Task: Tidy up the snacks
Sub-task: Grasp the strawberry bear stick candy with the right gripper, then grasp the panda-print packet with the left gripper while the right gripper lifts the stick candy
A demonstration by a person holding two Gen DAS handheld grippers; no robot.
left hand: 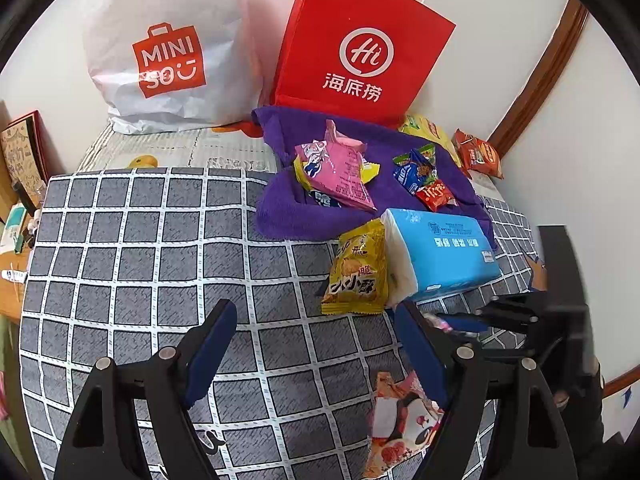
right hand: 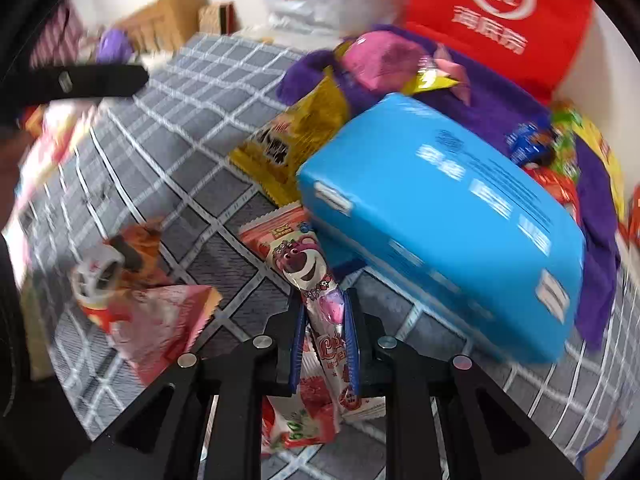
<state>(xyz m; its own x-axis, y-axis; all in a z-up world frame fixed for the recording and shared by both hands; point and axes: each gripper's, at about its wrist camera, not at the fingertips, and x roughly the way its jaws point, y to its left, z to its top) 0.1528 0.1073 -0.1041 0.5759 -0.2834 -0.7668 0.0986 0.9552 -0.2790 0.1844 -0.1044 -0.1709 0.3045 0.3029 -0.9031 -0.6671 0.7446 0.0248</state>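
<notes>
Two grippers are working over the checked cloth (left hand: 140, 260), snacks scattering rightward.
The left gripper (left hand: 316, 344) is hanging spread and empty; the right gripper (right hand: 325, 338) is pinching a pink bear-print snack packet (right hand: 308, 276) just beside the blue tissue pack (right hand: 440, 216). Held so near its end, the packet may slip. The white bag (left hand: 168, 52) and red bag (left hand: 360, 48) are standing behind, contents hidden.

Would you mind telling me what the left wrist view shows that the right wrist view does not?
Only the left wrist view shows the left gripper, open over the checked cloth, and the red-orange packet by the wall. Only the right wrist view shows the right gripper shut on the pink bear packet. Both show the blue tissue pack, the yellow snack packet, the purple towel and the red bag.
</notes>
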